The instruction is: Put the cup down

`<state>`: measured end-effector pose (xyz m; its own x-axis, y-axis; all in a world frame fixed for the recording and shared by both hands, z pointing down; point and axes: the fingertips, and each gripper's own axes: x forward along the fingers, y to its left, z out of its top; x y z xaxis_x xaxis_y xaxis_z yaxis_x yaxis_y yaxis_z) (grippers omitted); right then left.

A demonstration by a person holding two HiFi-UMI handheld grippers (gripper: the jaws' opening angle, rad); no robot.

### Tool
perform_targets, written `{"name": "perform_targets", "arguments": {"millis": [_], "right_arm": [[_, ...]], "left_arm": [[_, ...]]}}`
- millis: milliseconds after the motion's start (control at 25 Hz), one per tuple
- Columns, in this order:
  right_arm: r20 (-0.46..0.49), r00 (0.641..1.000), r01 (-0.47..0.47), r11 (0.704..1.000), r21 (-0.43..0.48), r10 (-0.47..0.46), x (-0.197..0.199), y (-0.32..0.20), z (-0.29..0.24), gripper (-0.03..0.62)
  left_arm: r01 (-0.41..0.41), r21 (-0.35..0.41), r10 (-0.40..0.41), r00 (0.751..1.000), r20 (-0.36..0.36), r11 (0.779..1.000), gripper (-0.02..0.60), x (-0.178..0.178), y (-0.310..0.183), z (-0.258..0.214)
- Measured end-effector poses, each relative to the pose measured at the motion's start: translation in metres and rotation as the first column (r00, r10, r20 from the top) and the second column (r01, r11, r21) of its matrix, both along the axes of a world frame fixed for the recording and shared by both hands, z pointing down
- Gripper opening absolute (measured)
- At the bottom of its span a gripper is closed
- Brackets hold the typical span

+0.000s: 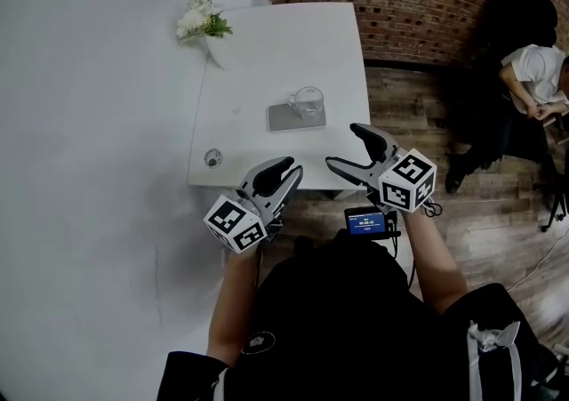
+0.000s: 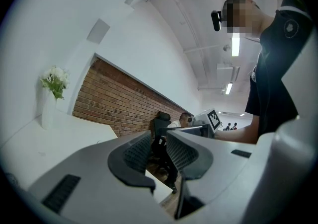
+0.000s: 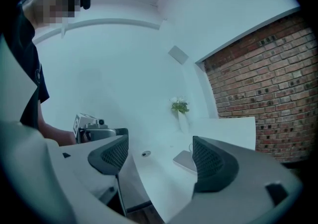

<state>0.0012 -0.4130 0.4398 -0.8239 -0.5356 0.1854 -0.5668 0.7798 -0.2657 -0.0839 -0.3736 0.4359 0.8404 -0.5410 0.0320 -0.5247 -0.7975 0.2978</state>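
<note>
cup: the clear glass cup (image 1: 308, 103) is already standing upright on a flat grey rectangular pad (image 1: 283, 119) on the white desk (image 1: 284, 44), so I'm guessing the putting-down part is pretty much done

where from the grippers: it's sitting ahead of both, forward and a bit left of the right hand-held gripper (image 1: 345, 147), forward and a bit right of the left hand-held gripper (image 1: 289, 168), well apart from each

nearer one: looks like the right is pointing at it more closely; its view is showing the pad's corner (image 3: 183, 160) between the jaws

long axis: running vertical, mouth up

right hand-held gripper: jaws are spread wide, gripping nothing (image 3: 159, 161)

left hand-held gripper: jaws are only a narrow slit apart, nothing in between (image 2: 159, 151)

materials: see-through, thin-looking glass, probably slippery; matte smooth pad; plain smooth desk top; dark ribbed pads inside the grey jaws

other stuff: a white vase of white flowers (image 1: 206, 30) is sitting at the far left corner, and a small round thing (image 1: 212, 157) near the desk's near edge; can't tell what it is
</note>
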Motion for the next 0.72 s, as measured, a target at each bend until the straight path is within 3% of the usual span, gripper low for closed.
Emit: {"name": "perform_targets", "arguments": {"millis": [720], "right_arm": [[-0.036,0.999,-0.006,1.000,0.015,0.007,0.0023,0.0039,0.0014,0.399]], "left_arm": [[-0.024,0.003,0.024,1.000,-0.007,1.000,0.101,0.0074,0.0033,0.0005]]}}
